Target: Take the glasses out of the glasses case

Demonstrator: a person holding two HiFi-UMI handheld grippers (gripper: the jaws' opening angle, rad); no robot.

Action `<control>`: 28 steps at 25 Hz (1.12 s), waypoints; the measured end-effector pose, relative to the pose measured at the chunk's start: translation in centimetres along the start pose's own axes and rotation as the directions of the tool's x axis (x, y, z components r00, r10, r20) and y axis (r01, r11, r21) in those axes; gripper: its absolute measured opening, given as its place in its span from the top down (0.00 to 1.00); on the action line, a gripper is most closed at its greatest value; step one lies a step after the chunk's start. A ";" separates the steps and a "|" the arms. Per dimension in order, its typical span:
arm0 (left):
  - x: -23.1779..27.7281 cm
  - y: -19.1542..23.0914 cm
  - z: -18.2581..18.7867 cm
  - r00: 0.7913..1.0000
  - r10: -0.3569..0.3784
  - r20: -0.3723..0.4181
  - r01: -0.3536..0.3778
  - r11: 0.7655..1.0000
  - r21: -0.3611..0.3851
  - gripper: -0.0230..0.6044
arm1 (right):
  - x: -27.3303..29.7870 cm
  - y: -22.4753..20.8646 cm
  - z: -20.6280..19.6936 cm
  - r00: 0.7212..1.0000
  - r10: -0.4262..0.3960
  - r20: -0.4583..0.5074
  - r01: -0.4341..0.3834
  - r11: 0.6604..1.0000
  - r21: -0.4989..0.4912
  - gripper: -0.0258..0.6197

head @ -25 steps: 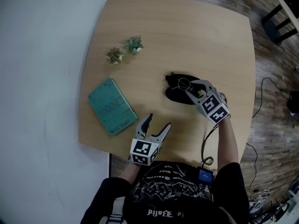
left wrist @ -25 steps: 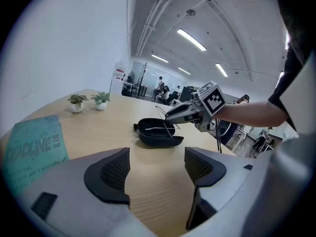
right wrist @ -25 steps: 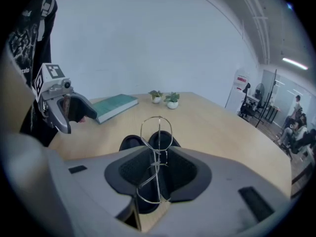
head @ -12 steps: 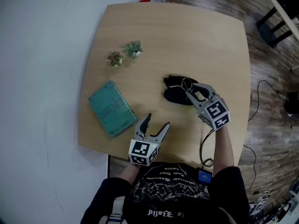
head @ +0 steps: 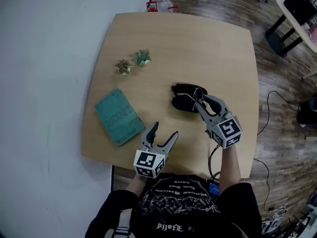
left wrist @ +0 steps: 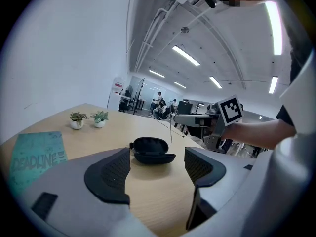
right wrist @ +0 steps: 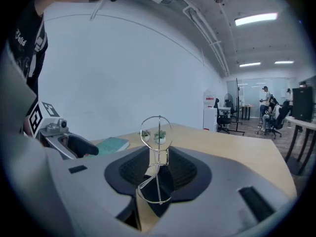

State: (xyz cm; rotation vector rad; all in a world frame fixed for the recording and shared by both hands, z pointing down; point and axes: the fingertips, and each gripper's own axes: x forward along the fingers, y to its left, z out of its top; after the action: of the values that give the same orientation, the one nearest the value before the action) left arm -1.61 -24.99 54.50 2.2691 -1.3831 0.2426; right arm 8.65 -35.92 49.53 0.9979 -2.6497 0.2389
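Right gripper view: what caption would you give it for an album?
Right tongs pinching thin wire-rimmed glasses above a wooden table.

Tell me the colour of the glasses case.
The glasses case is black; the left gripper view shows it best.

The glasses case sits mid-table, glasses above it; book left, plants behind the book.

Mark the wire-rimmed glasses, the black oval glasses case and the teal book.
wire-rimmed glasses (right wrist: 159, 156): right gripper view, the bridge.
black oval glasses case (left wrist: 151, 146): left gripper view, its shell.
teal book (head: 120, 117): head view, cover centre.
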 end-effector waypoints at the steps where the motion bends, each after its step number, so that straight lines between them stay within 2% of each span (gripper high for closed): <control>1: -0.3 -0.1 0.2 1.000 0.000 0.009 0.000 1.000 0.001 0.40 | -0.5 0.3 0.4 1.000 -0.007 0.023 0.007 1.000 0.012 0.77; 4: -1.3 -0.2 0.8 0.999 0.004 0.034 -0.004 1.000 0.007 0.40 | -2.2 1.3 1.5 0.995 -0.032 0.093 0.027 0.998 0.060 0.77; 8: -2.8 -0.6 1.4 0.998 -0.014 0.064 0.013 1.000 0.013 0.40 | -4.8 3.1 2.1 0.987 -0.080 0.142 0.066 0.993 0.099 0.77; 14: -4.7 -1.8 1.6 0.995 -0.045 0.086 0.041 0.998 0.042 0.41 | -9.1 5.3 2.0 0.960 -0.173 0.218 0.131 0.972 0.198 0.77; 18: -5.6 -2.6 1.4 0.993 -0.079 0.088 0.074 0.995 0.061 0.41 | -10.7 6.7 1.0 0.946 -0.233 0.224 0.185 0.959 0.215 0.77; 21: -6.5 -3.2 1.2 0.990 -0.103 0.092 0.097 0.993 0.066 0.47 | -12.1 7.9 -0.2 0.928 -0.286 0.238 0.220 0.938 0.266 0.77; 25: -7.3 -2.9 0.6 0.993 -0.070 0.098 0.061 0.994 0.091 0.47 | -13.9 9.4 -2.5 0.905 -0.357 0.232 0.274 0.905 0.325 0.77; 28: -8.1 -2.8 -0.3 0.994 -0.070 0.087 0.062 0.993 0.096 0.47 | -14.7 10.6 -4.2 0.891 -0.397 0.223 0.302 0.882 0.363 0.77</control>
State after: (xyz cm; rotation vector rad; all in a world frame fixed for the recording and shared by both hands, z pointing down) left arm -3.02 -17.42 50.83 2.4249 -1.3644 0.1882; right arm 13.00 -17.94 48.07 1.7240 -2.6613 0.4820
